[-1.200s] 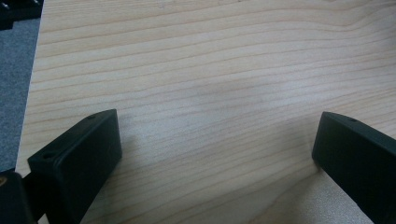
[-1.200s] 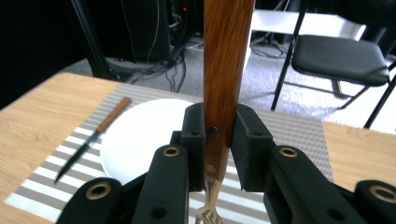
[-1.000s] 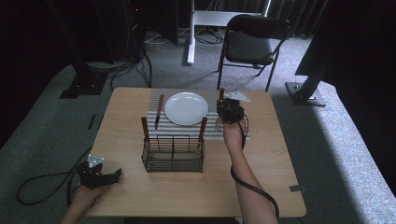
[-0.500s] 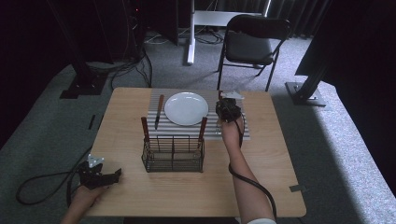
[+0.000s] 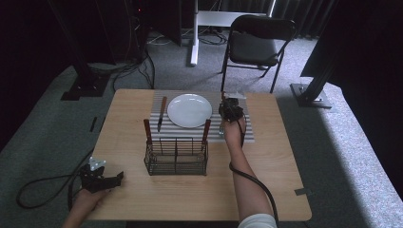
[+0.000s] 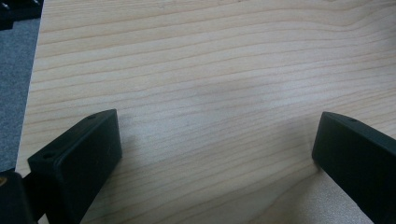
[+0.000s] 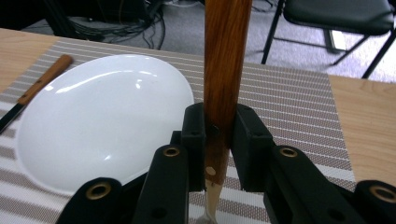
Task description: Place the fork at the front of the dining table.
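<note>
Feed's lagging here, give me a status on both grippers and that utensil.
Right gripper shut on wooden-handled utensil, above the striped placemat beside the white plate. Left gripper open over bare table. Nothing in the way.

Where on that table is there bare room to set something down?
Bare wood runs along the near edge of the table, in front of the wire basket, and down the right side beyond the striped mat. The mat is crowded: plate, knife, right gripper.

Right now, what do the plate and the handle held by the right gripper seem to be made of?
Plate: probably glazed ceramic, since it is white, glossy and shows bright reflections. Handle clamped in the right gripper: looks like varnished brown wood, with visible grain, a slight shine and pale rivets.
</note>
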`<state>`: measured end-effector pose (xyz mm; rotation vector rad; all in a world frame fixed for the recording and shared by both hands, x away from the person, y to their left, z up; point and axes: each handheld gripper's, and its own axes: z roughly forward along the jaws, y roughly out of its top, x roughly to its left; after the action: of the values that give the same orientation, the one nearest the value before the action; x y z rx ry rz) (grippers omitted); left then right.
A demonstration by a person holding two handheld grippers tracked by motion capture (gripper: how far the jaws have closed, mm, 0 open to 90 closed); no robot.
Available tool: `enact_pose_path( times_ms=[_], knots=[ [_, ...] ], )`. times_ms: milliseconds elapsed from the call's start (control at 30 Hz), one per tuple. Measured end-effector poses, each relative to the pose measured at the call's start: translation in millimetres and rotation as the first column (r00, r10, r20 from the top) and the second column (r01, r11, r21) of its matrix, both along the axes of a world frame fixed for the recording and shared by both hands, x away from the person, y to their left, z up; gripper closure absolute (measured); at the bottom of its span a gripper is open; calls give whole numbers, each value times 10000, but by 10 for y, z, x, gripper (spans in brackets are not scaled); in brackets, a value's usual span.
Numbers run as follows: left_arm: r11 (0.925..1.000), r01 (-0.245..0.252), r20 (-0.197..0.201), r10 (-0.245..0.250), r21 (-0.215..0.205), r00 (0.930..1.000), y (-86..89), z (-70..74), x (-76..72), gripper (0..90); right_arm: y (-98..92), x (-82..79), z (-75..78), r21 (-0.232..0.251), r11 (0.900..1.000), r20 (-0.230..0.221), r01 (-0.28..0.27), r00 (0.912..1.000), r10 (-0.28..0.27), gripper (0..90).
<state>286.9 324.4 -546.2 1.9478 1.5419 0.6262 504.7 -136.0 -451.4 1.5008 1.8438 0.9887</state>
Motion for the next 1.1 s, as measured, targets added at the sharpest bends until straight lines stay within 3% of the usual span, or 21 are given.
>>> enact_pose_path(
  times_ms=[167, 433, 600, 767, 933, 1100],
  knots=[
    [10000, -99, -1, 99, 3, 10000, -9, 0, -5, 12, -17, 230, -98, 260, 9990, -558, 353, 9979, -338, 759],
    [10000, -99, -1, 99, 3, 10000, -9, 0, -5, 12, -55, 543, -287, 721, 9926, -1378, 973, 9867, -867, 759],
    [9999, -134, -11, 134, 7, 9999, -23, 1, 15, 12, -105, 670, -465, 1753, 9752, -2051, 1354, 9738, -984, 758],
    [9999, -135, -10, 135, 8, 9999, -23, 0, 15, 12, -28, 775, -590, 1409, 9810, -2376, 1334, 9665, -973, 758],
    [9999, -128, -11, 128, 11, 9999, -23, 1, 16, 12, -20, 863, -765, 1685, 9726, -2825, 1600, 9532, -1079, 756],
    [9999, -127, -15, 127, 10, 9999, -23, 1, 16, 12, 5, 884, -817, 1664, 9745, -2717, 1508, 9570, -1017, 750]
  ],
)
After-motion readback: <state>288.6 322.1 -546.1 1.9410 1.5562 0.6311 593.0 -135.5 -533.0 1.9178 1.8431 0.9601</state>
